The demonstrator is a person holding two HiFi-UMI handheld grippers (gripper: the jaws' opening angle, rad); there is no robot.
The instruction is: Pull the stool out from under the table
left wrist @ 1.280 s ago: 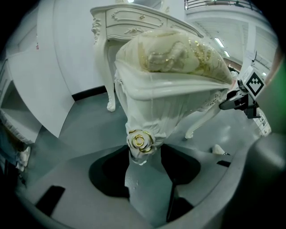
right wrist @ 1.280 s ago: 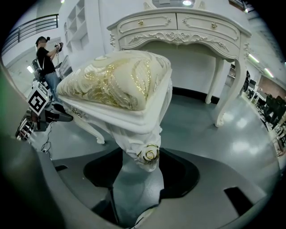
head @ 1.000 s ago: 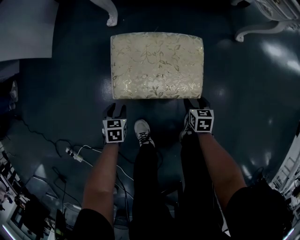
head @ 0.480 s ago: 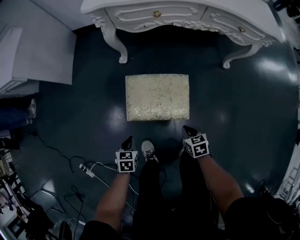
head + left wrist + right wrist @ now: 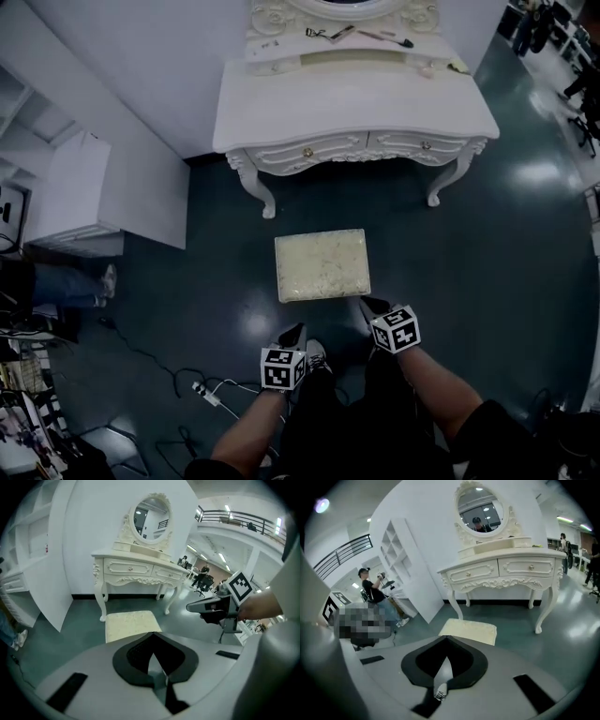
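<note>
The stool point(image 5: 322, 265), with a cream floral cushion, stands on the dark floor in front of the white dressing table point(image 5: 356, 112), out from under it. My left gripper point(image 5: 292, 334) hangs shut and empty a little short of the stool's near left corner. My right gripper point(image 5: 373, 306) is shut and empty beside the near right corner, not touching it. In the left gripper view the stool point(image 5: 130, 623) lies beyond the shut left gripper point(image 5: 152, 654), with the right gripper point(image 5: 212, 610) at the right. In the right gripper view the stool point(image 5: 468, 631) sits past the shut right gripper point(image 5: 446, 659).
A white shelf unit and panel point(image 5: 89, 187) stand left of the table. Cables and a power strip point(image 5: 208, 394) lie on the floor at lower left. A bystander's shoe point(image 5: 105, 281) shows at the left. An oval mirror point(image 5: 151, 517) tops the table. Another person point(image 5: 370, 590) stands by the shelves.
Both grippers have gone from open at the stool's near edge to shut and have drawn back from it. The head view has risen, so the whole table now shows.
</note>
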